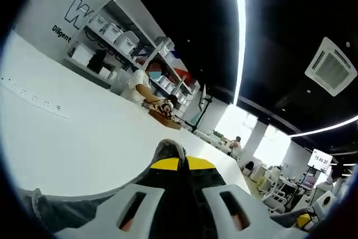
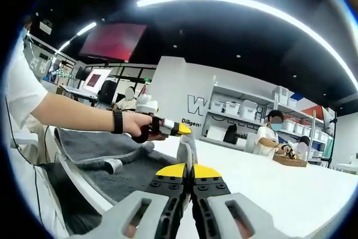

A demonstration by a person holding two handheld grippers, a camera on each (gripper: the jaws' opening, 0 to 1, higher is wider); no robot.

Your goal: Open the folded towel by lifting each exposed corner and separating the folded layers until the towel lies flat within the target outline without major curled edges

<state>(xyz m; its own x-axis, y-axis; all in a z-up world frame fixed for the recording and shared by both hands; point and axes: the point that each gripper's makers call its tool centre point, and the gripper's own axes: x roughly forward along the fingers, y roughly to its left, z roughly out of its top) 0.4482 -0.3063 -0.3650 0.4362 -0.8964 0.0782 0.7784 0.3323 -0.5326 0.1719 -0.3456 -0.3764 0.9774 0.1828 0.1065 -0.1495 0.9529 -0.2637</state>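
Observation:
The grey towel [image 2: 106, 163] lies on the white table [image 2: 279, 188] to the left in the right gripper view, with a strip of it pulled up off the table. My right gripper [image 2: 188, 170] is shut on that raised strip [image 2: 187, 148]. Just above, my left gripper [image 2: 180, 130], held in a person's hand, grips the top of the same strip. In the left gripper view, the yellow-tipped left gripper [image 1: 180, 163] is shut on a grey towel corner [image 1: 169, 149] that sticks up between its jaws. More towel [image 1: 61, 211] hangs at the lower left.
A person's arm with a black wristband [image 2: 117, 121] reaches in from the left. At the table's far end a seated person [image 2: 267, 135] works over a brown basket [image 2: 291, 160]. Shelves with white bins [image 2: 235, 109] line the back wall.

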